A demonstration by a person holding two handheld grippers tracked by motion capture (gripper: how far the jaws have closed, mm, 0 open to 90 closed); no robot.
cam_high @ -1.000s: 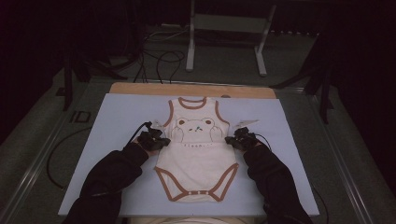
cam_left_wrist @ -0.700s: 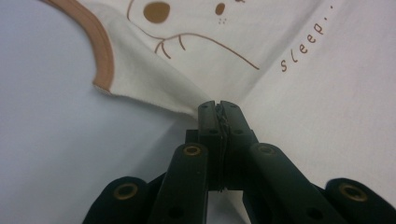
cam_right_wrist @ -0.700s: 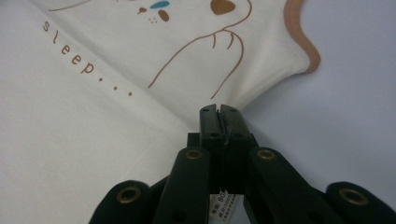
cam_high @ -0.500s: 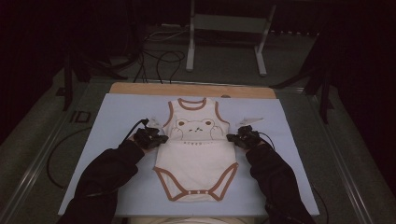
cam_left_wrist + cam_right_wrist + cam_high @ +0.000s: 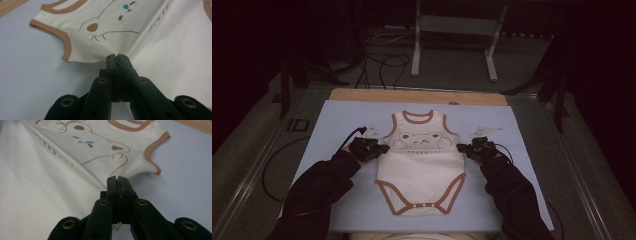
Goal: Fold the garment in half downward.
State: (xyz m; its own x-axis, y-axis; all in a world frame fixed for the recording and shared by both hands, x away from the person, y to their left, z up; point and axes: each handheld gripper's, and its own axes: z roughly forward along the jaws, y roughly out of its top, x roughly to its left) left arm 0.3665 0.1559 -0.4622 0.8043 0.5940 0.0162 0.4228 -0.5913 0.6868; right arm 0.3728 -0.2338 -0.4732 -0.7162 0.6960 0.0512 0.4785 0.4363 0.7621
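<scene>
Blue mat (image 5: 337,125) under cream baby bodysuit (image 5: 422,165); L gripper (image 5: 382,148) clamps its 9 o'clock side seam, R gripper (image 5: 460,148) clamps 3 o'clock seam.

High view looks forward-down over table (image 5: 337,165); both gripper views ride close behind tongs, sharing bodysuit (image 5: 422,165).

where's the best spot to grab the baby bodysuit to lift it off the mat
Take the bodysuit at its two side seams just below the armholes, one gripper from each side. It lies flat and face up, so those edges are free folds. The left gripper and right gripper are shut on exactly those spots.
</scene>
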